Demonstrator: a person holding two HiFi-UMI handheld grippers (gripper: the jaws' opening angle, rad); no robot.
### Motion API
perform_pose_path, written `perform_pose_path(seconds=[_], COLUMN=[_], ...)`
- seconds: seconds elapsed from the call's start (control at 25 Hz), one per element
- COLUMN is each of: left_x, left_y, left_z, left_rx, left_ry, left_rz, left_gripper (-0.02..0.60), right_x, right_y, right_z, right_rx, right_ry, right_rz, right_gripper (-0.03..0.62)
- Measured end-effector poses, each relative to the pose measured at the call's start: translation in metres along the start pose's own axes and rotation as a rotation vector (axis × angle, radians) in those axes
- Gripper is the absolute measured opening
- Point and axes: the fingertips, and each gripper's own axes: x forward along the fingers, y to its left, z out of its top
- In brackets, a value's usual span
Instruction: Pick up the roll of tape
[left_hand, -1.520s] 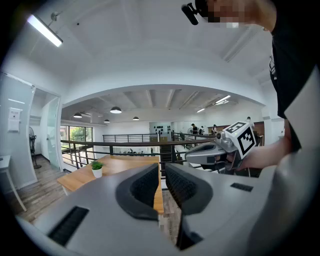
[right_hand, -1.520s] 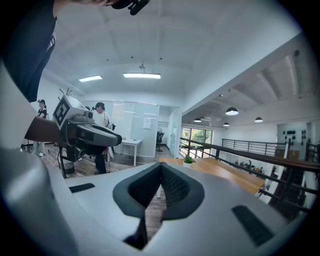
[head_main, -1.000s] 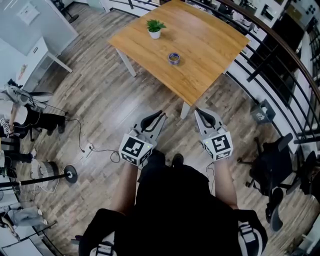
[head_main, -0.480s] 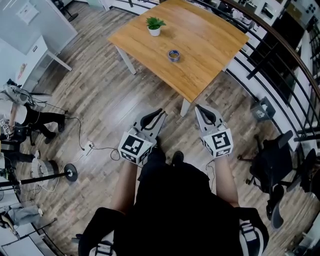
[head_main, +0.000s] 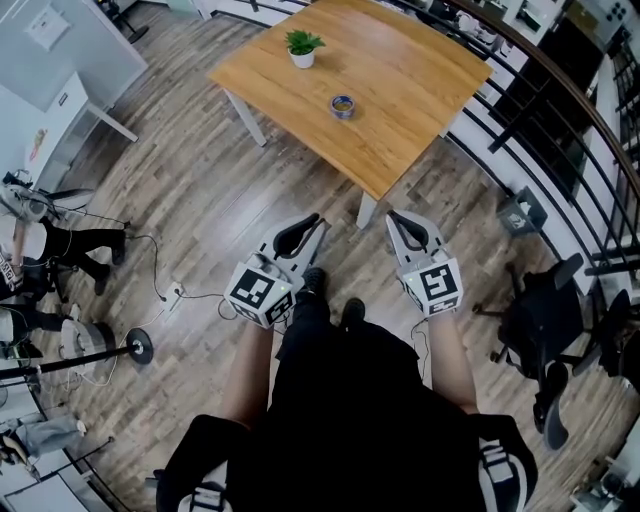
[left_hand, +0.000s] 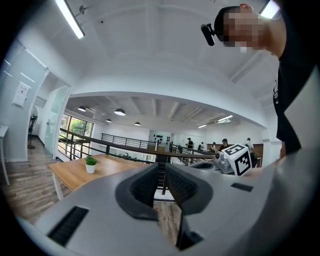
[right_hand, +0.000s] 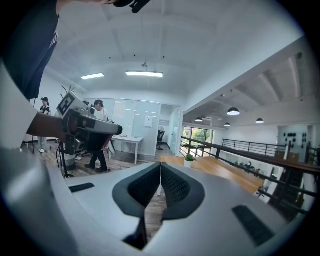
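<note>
The roll of tape (head_main: 342, 105) is a small bluish ring lying flat near the middle of the wooden table (head_main: 400, 90), beside a little potted plant (head_main: 302, 47). I hold both grippers level over the plank floor, well short of the table's near corner. The left gripper (head_main: 318, 222) is shut with nothing between its dark pads (left_hand: 145, 182). The right gripper (head_main: 393, 218) is also shut and empty, its pads (right_hand: 172, 184) meeting. In both gripper views the table (left_hand: 75, 172) (right_hand: 225, 172) and the plant (left_hand: 90, 164) (right_hand: 189, 159) show ahead; the tape is not discernible there.
A black railing (head_main: 540, 120) runs behind and to the right of the table. Black office chairs (head_main: 545, 320) stand at the right. A cable (head_main: 180, 295) and a floor fan stand (head_main: 110, 350) lie at the left, near a white desk (head_main: 70, 100) and seated people.
The left gripper has rolled a little and its marker cube has shifted left. The table and tape sit slightly higher in the head view. The right gripper looks unchanged.
</note>
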Motion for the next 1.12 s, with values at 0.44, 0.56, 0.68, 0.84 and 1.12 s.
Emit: perform_pose_path(seconds=[0.44,0.56,0.68,0.84,1.12], left_x=[0.001,0.001,0.003,0.004,0.012], left_y=[-0.001,0.001,0.005,0.008,0.019], left_z=[-0.008,-0.009,-0.012,-0.017,-0.018], left_rx=[-0.014,-0.019,-0.022,-0.015,-0.013], left_ry=[0.006,0.008,0.012,0.028,0.032], left_rz=[-0.024,-0.025,-0.023,-0.027,-0.044], left_gripper=[0.132,0.147,0.173,0.219,0.238], right_x=[0.001,0.002,0.006,0.009,0.015], right_y=[0.004,0.005,0.006,0.006,0.000], right_z=[0.003,0.003,0.000,0.002,0.002], right_rx=[0.011,0.012,0.025,0.036,0.047], right_ry=[-0.021,-0.019,-0.034,-0.050,-0.044], right_rz=[-0.010,-0.011,-0.003,-0.015,-0.045], right_gripper=[0.088,0.145,0.203,0.288,0.328])
